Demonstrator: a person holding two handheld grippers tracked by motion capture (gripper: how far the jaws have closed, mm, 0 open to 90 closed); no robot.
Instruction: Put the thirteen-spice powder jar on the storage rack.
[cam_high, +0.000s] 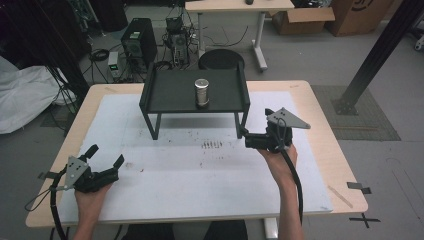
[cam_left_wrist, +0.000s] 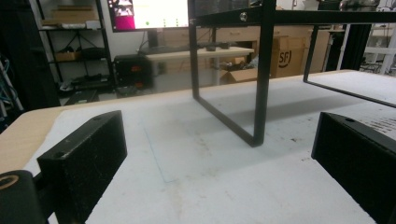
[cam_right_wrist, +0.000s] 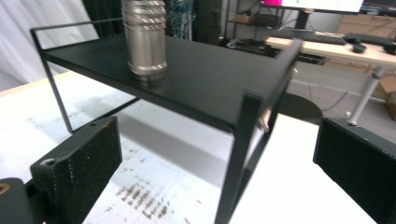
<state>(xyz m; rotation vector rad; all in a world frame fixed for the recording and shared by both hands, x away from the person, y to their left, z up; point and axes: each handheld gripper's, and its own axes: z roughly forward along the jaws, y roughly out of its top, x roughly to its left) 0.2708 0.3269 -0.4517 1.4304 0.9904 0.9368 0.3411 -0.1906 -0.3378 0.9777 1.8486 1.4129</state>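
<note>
The letters "SF" stand on a cardboard box (cam_left_wrist: 283, 58) in the background of the left gripper view; nothing else is legible

Black tongs (cam_high: 106, 156), (cam_high: 245, 135) (2 block jaws each), grey 3-cornered plates, black cables.

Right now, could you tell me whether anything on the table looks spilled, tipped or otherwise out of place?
Nothing is tipped: the metal cylinder stands upright on the black raised tray. The one oddity is dark smudging on the white mat in front of the tray, worn marks rather than a spill.
</note>
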